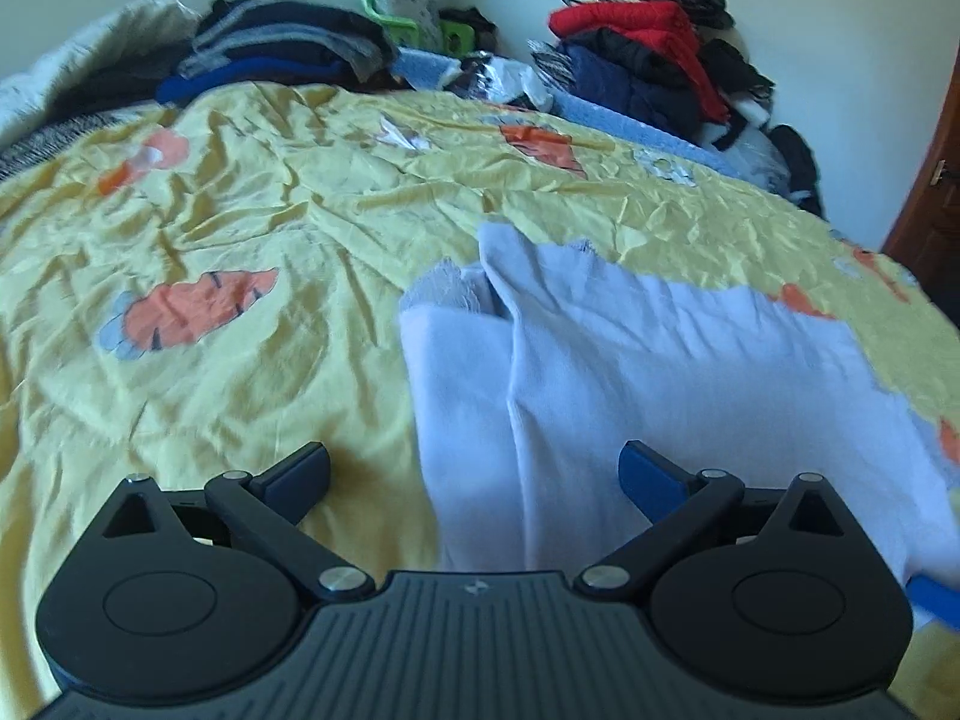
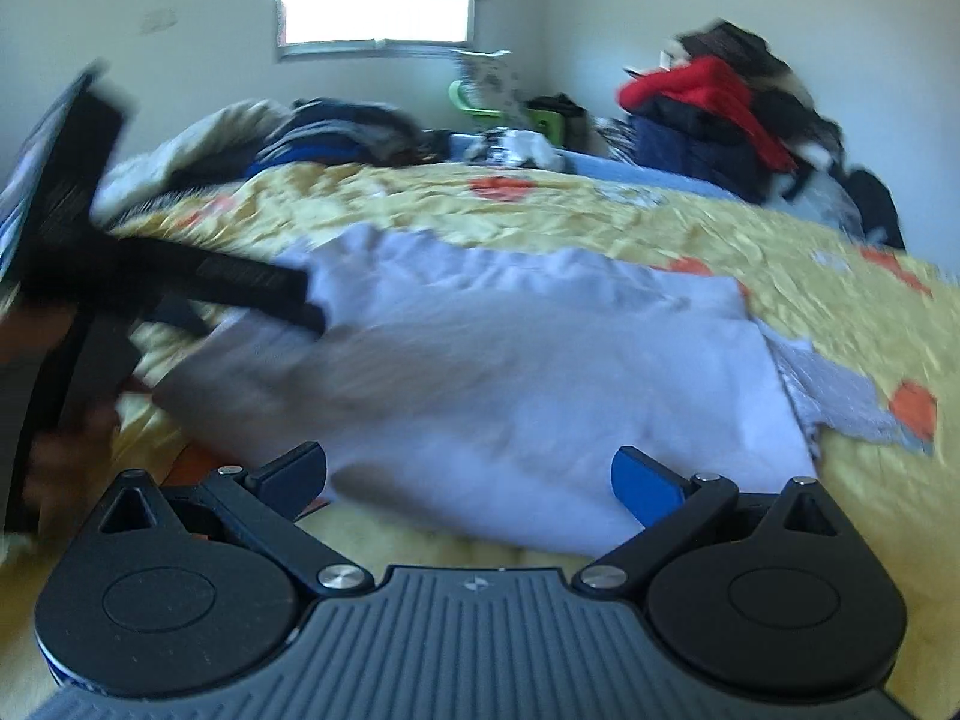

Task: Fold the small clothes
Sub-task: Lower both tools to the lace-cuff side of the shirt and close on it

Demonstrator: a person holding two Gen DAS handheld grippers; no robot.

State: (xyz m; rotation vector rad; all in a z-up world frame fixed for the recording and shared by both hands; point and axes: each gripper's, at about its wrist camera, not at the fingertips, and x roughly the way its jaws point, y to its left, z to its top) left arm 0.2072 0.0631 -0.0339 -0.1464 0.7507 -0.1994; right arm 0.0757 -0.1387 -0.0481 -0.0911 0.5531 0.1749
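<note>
A pale lavender garment (image 1: 648,372) lies partly folded on the yellow bedspread (image 1: 228,228), with a lace-trimmed edge at its far left corner. My left gripper (image 1: 474,474) is open and empty, jaws wide, just above the garment's near left edge. In the right wrist view the same garment (image 2: 540,372) spreads across the middle, lace edge to the right. My right gripper (image 2: 468,471) is open and empty over the garment's near edge. The left gripper's black body (image 2: 180,276) shows blurred at the left, reaching over the garment's left end.
Piles of dark clothes (image 1: 282,48) and a red jacket heap (image 1: 654,54) sit at the far side of the bed. A blue blanket (image 1: 630,120) edges the far right. A window (image 2: 375,12) is on the back wall; a brown door (image 1: 936,180) stands at right.
</note>
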